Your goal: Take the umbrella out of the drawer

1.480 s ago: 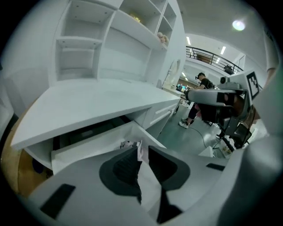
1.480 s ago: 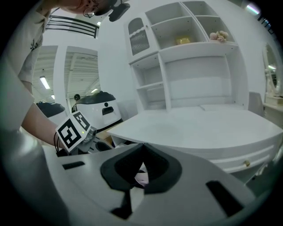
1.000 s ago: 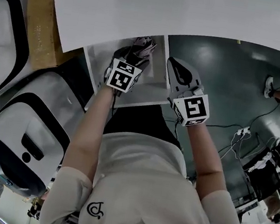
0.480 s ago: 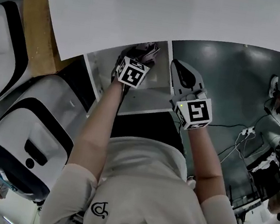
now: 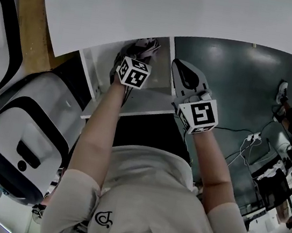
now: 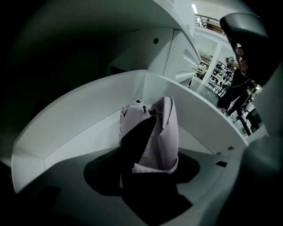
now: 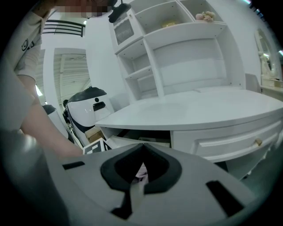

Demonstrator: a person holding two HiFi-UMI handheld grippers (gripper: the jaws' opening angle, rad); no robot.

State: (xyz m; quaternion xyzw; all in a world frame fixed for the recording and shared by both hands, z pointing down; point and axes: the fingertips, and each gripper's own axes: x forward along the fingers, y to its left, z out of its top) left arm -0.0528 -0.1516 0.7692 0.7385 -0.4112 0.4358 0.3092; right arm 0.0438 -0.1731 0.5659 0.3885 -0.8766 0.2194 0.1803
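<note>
While gripping the pale pink folded fabric umbrella [image 6: 154,132], lying lengthwise straight ahead of its jaws in the white open drawer [image 5: 100,79] under the desk's [image 5: 177,15] near edge, draw back with the nearer left hand-held gripper [image 5: 133,57], leaving the closed, empty right hand-held gripper [image 5: 177,69] alongside.

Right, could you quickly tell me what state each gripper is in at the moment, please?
Left gripper: closed on the umbrella, inside the drawer.
Right gripper: closed, holding nothing.
</note>
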